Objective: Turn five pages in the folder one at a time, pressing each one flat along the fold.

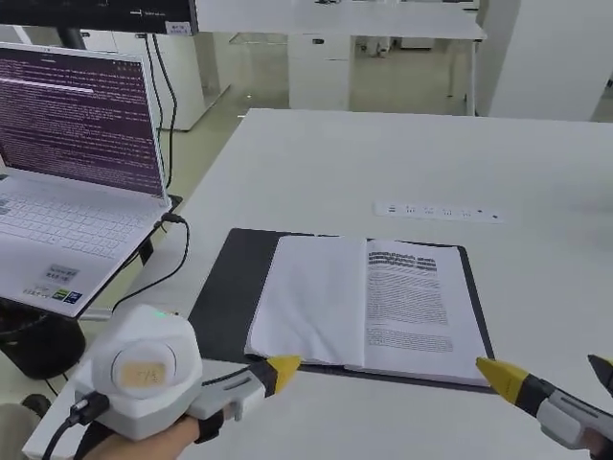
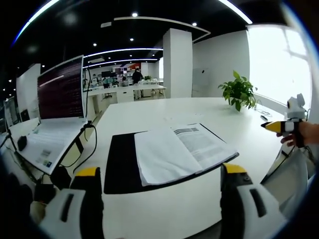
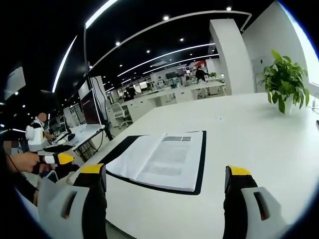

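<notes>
A black folder (image 1: 225, 292) lies open on the white table, with a blank left page (image 1: 306, 297) and a printed right page (image 1: 412, 307); it also lies ahead in the left gripper view (image 2: 119, 164) and the right gripper view (image 3: 199, 164). My left gripper (image 2: 162, 174) hovers open near the folder's front left corner, its yellow tip (image 1: 283, 369) close to the page edge. My right gripper (image 3: 164, 174) is open too, off the front right corner, one yellow fingertip (image 1: 503, 374) just short of the cover. Nothing is between either pair of jaws.
An open laptop (image 1: 67, 182) with cables stands at the left on a lower stand. A white power strip (image 1: 441, 212) lies beyond the folder. A potted plant (image 2: 239, 92) sits far across the table. People stand at distant desks.
</notes>
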Demonstrator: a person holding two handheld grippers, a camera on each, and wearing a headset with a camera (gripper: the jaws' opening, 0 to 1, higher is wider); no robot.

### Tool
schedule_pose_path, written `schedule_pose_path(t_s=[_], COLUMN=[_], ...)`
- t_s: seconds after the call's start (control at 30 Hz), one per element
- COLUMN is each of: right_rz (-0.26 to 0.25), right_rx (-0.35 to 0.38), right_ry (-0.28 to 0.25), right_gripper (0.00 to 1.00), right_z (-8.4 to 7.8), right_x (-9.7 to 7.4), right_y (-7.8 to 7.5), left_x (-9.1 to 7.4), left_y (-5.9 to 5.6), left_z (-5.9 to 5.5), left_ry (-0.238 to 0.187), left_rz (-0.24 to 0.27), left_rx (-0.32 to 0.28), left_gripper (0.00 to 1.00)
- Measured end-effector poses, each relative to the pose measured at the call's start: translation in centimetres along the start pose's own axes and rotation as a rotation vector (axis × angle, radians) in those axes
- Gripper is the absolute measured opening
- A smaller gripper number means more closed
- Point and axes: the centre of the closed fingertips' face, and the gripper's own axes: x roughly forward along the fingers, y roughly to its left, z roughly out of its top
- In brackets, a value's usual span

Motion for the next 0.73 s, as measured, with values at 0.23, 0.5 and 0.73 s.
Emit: schedule_pose_path(t_s=[0.23, 0.5, 0.73], right_rz=[0.016, 0.026, 0.028], right_rx=[-0.012, -0.014, -0.02], right_ry=[0.034, 0.047, 0.056], right_gripper=[0.99, 0.98, 0.98], right_z=[-0.7, -0.8, -0.9], right_x=[0.3, 0.7, 0.9], right_y=[0.4, 0.7, 0.7], left_x=[0.0, 0.2, 0.5], left_y=[0.5, 0.6, 0.5], left_z=[-0.7, -0.8, -1.3], left_ry=[0.016, 0.024, 0.039], left_rz=[0.009, 0.01, 0.007], left_rx=[0.005, 0.007, 0.006], left_gripper=[0.99, 0.99, 0.99])
